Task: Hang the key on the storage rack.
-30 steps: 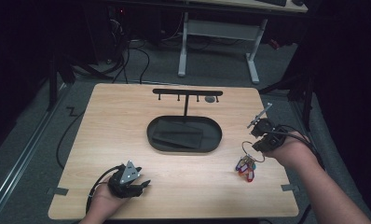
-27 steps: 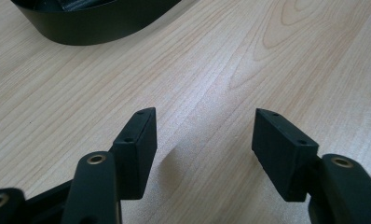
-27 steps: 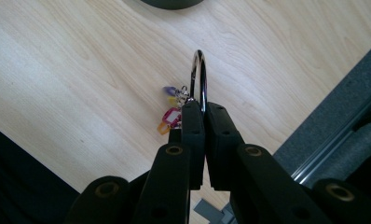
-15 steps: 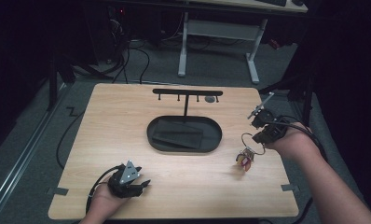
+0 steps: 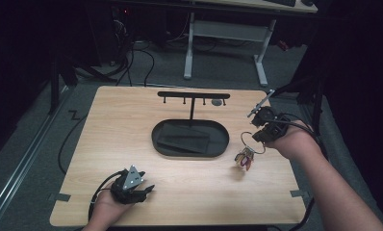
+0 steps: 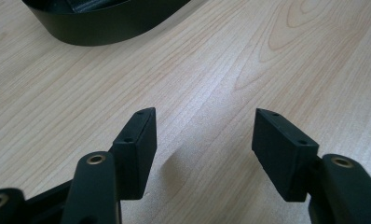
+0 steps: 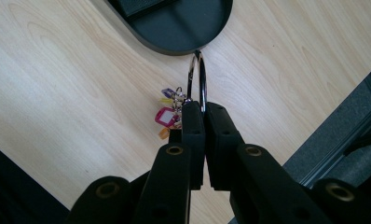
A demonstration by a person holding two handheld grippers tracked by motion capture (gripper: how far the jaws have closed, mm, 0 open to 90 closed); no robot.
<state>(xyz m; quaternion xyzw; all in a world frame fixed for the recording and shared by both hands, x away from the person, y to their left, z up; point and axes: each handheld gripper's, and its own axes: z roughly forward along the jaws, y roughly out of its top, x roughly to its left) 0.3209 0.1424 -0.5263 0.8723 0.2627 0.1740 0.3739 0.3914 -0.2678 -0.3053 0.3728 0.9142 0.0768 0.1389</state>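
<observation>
My right gripper (image 5: pixel 261 135) is shut on a metal key ring (image 7: pixel 196 77), held above the right side of the wooden table (image 5: pixel 132 125). A bunch of small coloured tags (image 5: pixel 244 158) dangles from the ring (image 5: pixel 249 143) just over the tabletop; they show as pink, yellow and purple tags (image 7: pixel 167 115) in the right gripper view. A black T-shaped hook stand (image 5: pixel 193 96) rises from a black oval tray (image 5: pixel 189 138) at the table's middle. My left gripper (image 5: pixel 140 192) rests open near the front left edge, its pads (image 6: pixel 141 140) apart with bare wood between them.
The oval tray's rim (image 6: pixel 104 28) lies just ahead of the left gripper. A small dark disc (image 5: pixel 217 102) sits on the table behind the stand. A white desk frame (image 5: pixel 228 33) and cables stand on the floor beyond the table's far edge.
The right gripper has risen and drifted toward the stand, lifting the key ring and tags off the table. The left gripper has stayed put.
</observation>
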